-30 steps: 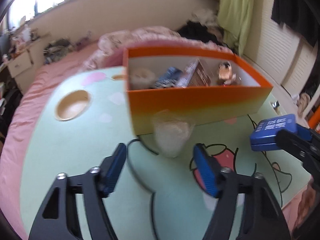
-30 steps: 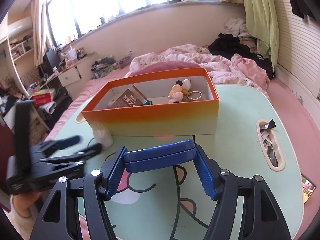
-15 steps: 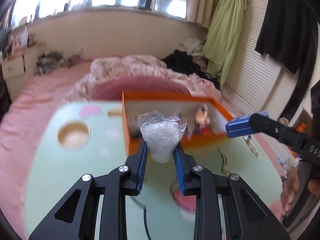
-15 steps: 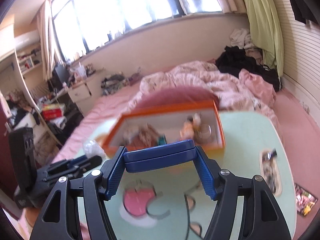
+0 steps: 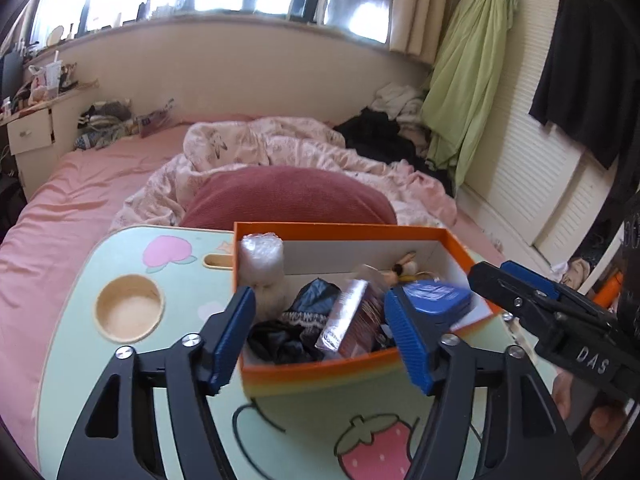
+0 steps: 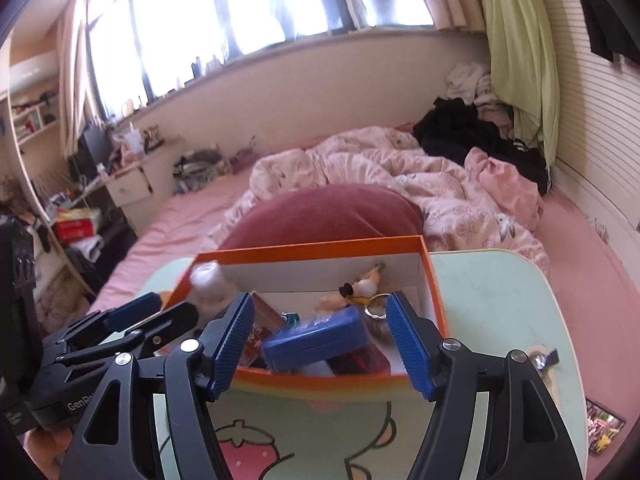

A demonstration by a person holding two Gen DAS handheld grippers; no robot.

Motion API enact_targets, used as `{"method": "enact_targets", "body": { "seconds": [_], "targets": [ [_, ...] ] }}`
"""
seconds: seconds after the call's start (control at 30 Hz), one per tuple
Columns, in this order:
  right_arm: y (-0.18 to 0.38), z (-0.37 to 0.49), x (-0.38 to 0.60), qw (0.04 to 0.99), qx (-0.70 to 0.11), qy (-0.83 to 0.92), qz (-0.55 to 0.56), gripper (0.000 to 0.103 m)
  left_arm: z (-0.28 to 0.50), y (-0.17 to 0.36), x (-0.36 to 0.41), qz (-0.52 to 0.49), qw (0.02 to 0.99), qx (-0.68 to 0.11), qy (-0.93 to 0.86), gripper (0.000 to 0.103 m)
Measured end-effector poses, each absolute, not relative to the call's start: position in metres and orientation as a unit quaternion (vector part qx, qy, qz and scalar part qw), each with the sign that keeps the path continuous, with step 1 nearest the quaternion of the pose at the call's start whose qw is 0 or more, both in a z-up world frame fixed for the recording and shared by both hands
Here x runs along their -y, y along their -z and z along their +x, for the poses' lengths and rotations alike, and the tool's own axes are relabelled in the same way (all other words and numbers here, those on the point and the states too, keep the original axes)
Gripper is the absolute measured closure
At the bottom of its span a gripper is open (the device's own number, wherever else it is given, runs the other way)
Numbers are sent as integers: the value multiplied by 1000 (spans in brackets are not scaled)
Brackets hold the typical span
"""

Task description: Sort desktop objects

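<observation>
Bubble-wrap bundle (image 5: 262, 258) and blue case (image 6: 316, 338) now inside orange box (image 5: 340, 230).

Both views are fisheye cameras, each looking forward and slightly down along its own gripper's two blue-padded fingers. Each sits close above a mint-green lap table (image 5: 80, 320) and faces an open orange box (image 5: 360, 364), the left view from its left end, the right view from nearer its right. Both share the box (image 6: 320, 378), the bed (image 5: 80, 184) and the windows behind.
</observation>
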State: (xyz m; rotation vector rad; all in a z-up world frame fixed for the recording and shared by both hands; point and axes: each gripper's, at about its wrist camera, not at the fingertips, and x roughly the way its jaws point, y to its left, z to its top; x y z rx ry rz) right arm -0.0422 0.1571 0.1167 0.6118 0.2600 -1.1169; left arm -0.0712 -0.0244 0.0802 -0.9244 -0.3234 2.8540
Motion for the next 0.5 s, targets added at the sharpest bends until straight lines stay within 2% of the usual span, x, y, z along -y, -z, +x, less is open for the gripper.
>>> {"method": "enact_targets", "body": {
  "seconds": [0.07,0.13,0.23,0.47,0.5],
  "targets": [
    [-117,-47,-172,798,-112,517,289,33,-55,-82,25,-299,69,114,-945,34],
    [-114,-48,-193,804,-112,509,288,32,-35,-80,21,-303,84,111,-943,28],
    [-98,-43,-224,800,-129,520,271,27,-13,-65,8,-329,90,80,-937,25],
    [-39,-19,-233,755,-225,545,285,26,-16,-6,-5,-405,34,33,-913,24],
    [-30,-18,-230,750,-237,540,300,27,-14,-6,-6,-393,21,20,-919,23]
  ]
}}
